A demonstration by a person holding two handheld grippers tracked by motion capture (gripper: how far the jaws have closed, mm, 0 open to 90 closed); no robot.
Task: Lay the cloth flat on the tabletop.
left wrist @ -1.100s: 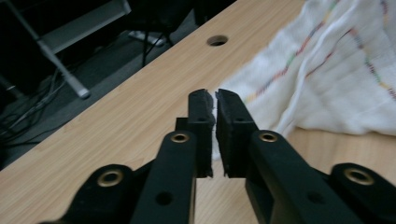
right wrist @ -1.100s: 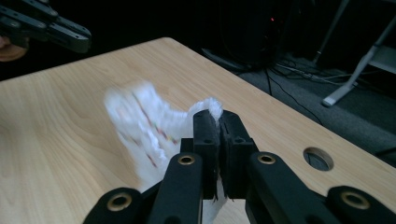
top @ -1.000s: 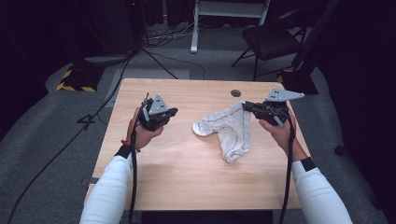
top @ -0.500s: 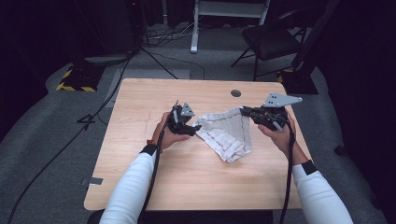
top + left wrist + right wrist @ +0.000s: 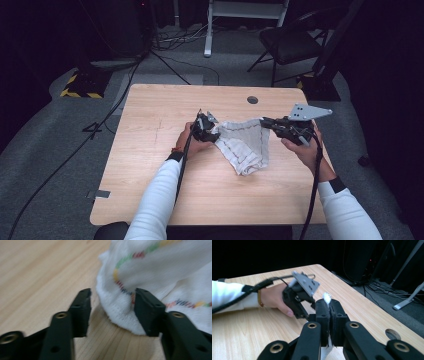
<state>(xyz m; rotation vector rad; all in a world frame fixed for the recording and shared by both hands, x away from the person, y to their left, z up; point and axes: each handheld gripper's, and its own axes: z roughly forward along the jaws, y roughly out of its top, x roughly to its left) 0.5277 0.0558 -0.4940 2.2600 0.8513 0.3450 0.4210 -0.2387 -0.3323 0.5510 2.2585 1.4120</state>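
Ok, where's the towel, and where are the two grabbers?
towel (image 5: 246, 145), high view, middle of the white cloth.
left gripper (image 5: 112, 312), left gripper view, midway between its black fingertips.
right gripper (image 5: 329, 308), right gripper view, where its tips pinch the cloth.

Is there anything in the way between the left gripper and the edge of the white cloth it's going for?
Nothing visible stands in the way. The left gripper has the white cloth edge already bulging between its jaws, which have just been closing but do not press it yet. Bare wooden table lies beneath. The right gripper holds another corner.
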